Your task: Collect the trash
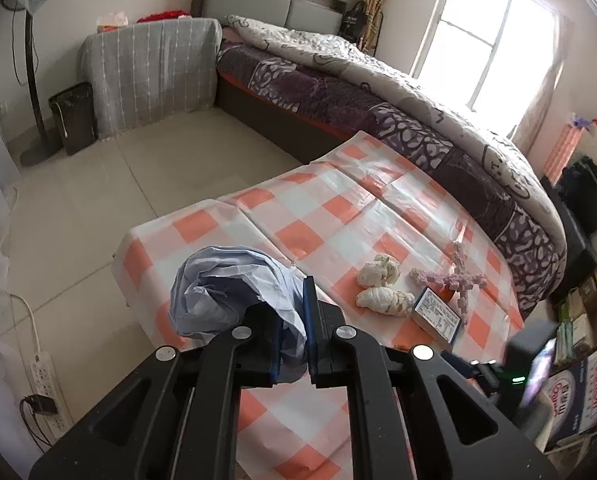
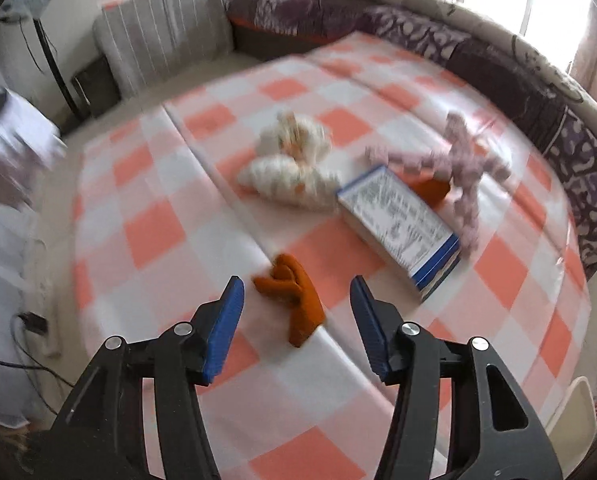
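Crumpled paper, pale blue-white, sits clenched between the fingers of the left gripper, held above the bench's near left corner. The right gripper hangs over the near edge with its fingers spread wide around an orange scrap, not touching it. Toward the right edge lie white wads, a blue-edged box and a pink foam strip. A dark bin stands on the floor beyond.
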